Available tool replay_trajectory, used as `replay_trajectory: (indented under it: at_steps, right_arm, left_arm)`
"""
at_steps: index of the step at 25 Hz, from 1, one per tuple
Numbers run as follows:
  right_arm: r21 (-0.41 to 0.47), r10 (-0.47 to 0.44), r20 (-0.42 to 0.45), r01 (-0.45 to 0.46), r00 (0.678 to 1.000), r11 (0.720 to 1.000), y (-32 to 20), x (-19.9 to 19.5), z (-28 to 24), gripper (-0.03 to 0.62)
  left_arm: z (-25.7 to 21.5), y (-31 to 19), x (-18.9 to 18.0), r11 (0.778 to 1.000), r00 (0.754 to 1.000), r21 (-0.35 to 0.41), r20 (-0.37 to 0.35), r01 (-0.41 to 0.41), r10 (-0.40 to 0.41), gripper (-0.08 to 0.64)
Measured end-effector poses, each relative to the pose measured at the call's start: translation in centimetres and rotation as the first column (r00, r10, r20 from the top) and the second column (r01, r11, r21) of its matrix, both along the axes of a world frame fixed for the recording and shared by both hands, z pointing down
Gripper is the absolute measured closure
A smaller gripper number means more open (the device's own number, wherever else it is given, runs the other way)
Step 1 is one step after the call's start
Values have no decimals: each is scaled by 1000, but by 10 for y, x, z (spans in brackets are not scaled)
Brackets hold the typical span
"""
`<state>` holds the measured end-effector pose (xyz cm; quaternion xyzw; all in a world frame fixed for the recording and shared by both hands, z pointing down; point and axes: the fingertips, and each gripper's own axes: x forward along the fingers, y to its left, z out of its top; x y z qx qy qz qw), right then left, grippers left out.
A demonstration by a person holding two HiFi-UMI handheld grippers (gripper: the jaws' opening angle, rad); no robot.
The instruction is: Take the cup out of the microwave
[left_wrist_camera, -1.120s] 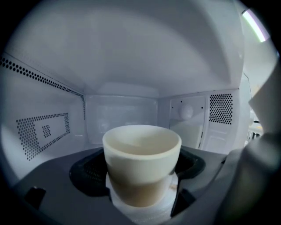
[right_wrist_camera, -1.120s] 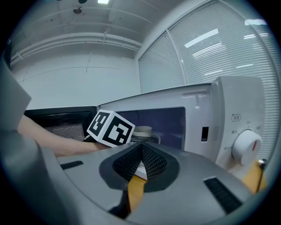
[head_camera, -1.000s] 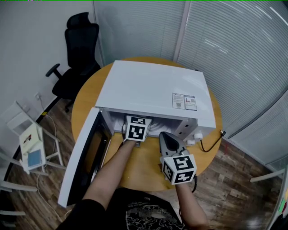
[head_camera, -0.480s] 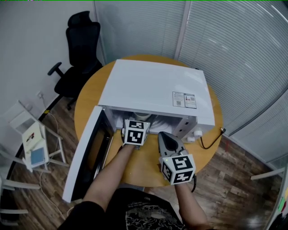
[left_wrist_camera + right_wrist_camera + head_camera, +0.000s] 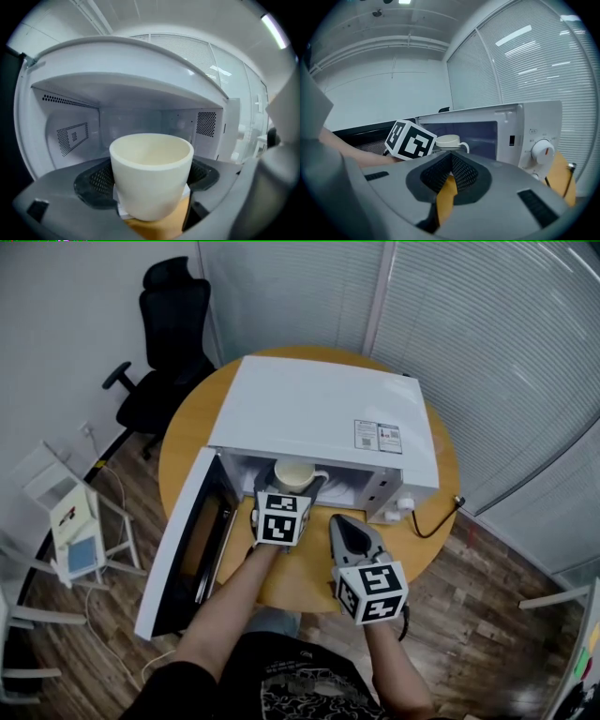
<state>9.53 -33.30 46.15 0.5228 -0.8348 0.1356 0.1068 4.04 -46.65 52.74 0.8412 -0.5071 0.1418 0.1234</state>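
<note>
Cream ceramic is what the left gripper (image 5: 286,493) is clamping. The cup (image 5: 292,472) is sitting between its two dark pads, with the jaws spread wide and pressing on either side of the cup's wall. The cup is standing upright and looking empty, its handle pointing to the person's right. It is hanging right at the mouth of the white microwave (image 5: 319,413), at the front edge of the cavity. From the gripper's own view, wood is showing beneath its base, so it is probably clear of the oven floor, though I cannot be sure. The microwave door (image 5: 178,549) is standing wide open on the left side (dark window facing inward). The right gripper (image 5: 342,526) is hovering over the round wooden table (image 5: 300,587) just beside the left one, its jaws closed together with nothing between them. A black office chair (image 5: 169,334) is standing beyond the table, by the wall.
</note>
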Motion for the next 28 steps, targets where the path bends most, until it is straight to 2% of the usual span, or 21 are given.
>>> replay_trajectory:
  at_steps: [10,19,28]
  right_arm:
    - [14,-2,9,2,1000,1000,34,2,-26,577]
    - [29,-1,8,0,1000,1000,67,0,-37,577]
    - [55,-18,-1,18,1000,998,103,-6,-50,577]
  left_arm:
    - [-22,56,0,1000,1000,-8,-7,-5,4,120]
    - [-47,108,-9,1000,1000,21,2,-13,13,120]
    - [-76,168,-15,998,1000,60,-19,-15,17,120]
